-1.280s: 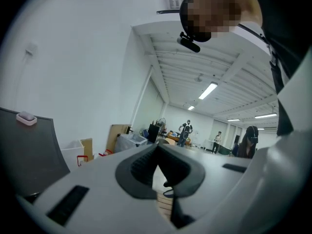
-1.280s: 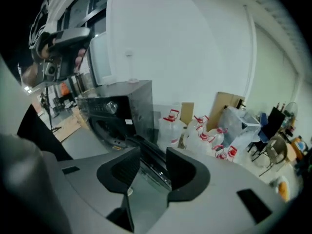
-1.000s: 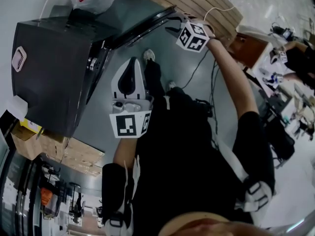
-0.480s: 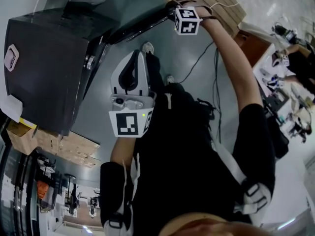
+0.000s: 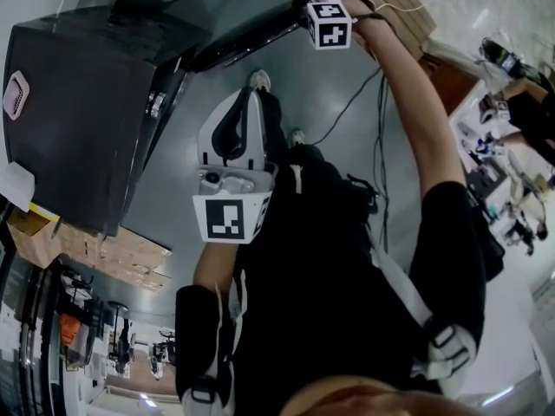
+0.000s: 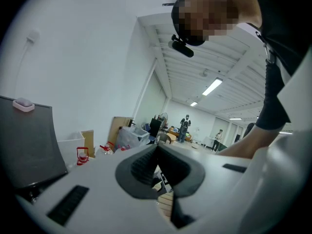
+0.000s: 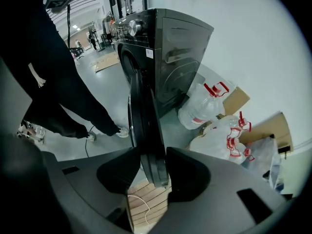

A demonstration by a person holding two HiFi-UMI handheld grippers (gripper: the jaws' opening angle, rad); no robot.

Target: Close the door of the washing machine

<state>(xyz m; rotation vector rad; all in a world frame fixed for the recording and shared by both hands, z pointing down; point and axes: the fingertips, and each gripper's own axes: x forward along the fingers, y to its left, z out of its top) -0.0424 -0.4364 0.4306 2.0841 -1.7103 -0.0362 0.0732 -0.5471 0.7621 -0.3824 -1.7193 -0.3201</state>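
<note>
A black front-loading washing machine [image 5: 78, 102] stands at the left of the head view. Its round door [image 5: 247, 42] hangs open, swung out over the grey floor. My right gripper [image 5: 305, 9] is at the door's free edge, arm stretched forward. In the right gripper view the door's rim [image 7: 146, 126] runs between the two jaws, and the right gripper [image 7: 150, 157] is shut on it, with the machine [image 7: 161, 48] beyond. My left gripper [image 5: 245, 98] is held near my body, away from the door, shut with nothing in it; the left gripper [image 6: 157, 147] points up into the room.
Clear water jugs with red caps [image 7: 204, 106] and cardboard boxes [image 7: 273, 130] sit beside the machine. A slatted wooden board [image 5: 373, 7] and a cable [image 5: 347, 111] lie on the floor beyond the door. My feet [image 5: 260, 81] are under the door. A small pink object [image 5: 15, 94] rests on the machine.
The right gripper's marker cube and the door's edge have shifted up and slightly left in the head view. The left gripper has stayed put.
</note>
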